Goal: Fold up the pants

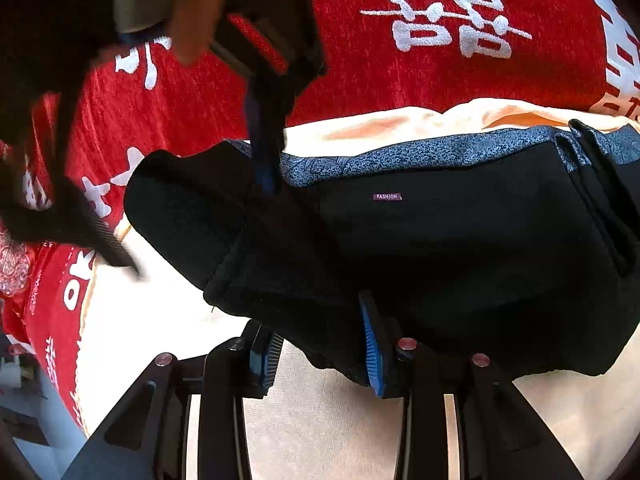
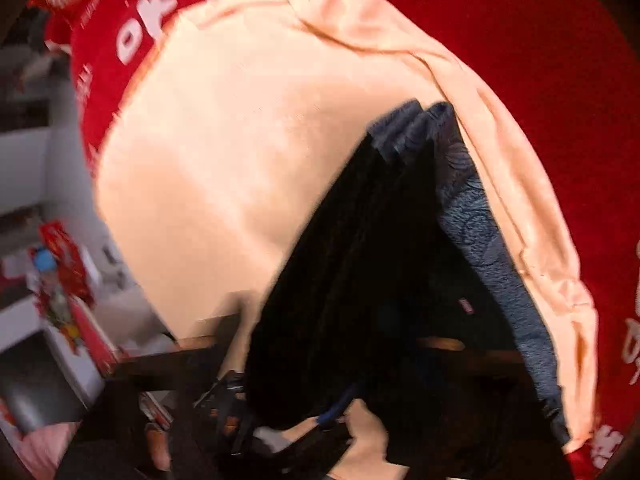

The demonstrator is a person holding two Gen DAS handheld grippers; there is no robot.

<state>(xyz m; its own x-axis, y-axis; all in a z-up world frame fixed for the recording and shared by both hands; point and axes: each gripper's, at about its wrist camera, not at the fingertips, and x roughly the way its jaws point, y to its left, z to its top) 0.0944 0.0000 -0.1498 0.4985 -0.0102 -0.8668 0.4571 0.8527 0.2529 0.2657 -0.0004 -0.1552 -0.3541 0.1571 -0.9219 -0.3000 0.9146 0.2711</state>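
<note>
The black pants (image 1: 440, 248) lie folded on a cream cloth (image 1: 168, 320), with a blue patterned waistband lining (image 1: 420, 152) and a small "FASHION" label (image 1: 387, 197). My left gripper (image 1: 320, 356) is open at the near edge; its right blue pad (image 1: 372, 344) touches the fabric. My right gripper (image 1: 264, 160) reaches down from the upper left and looks shut on the pants' far left edge. In the right wrist view the pants (image 2: 360, 260) fill the lower middle; that gripper's own fingers are hidden in blur and dark cloth.
A red blanket (image 1: 440, 76) with white characters lies under the cream cloth (image 2: 240, 160). In the right wrist view white furniture (image 2: 36, 152) and red packages (image 2: 68, 280) stand at the left, off the bed's edge.
</note>
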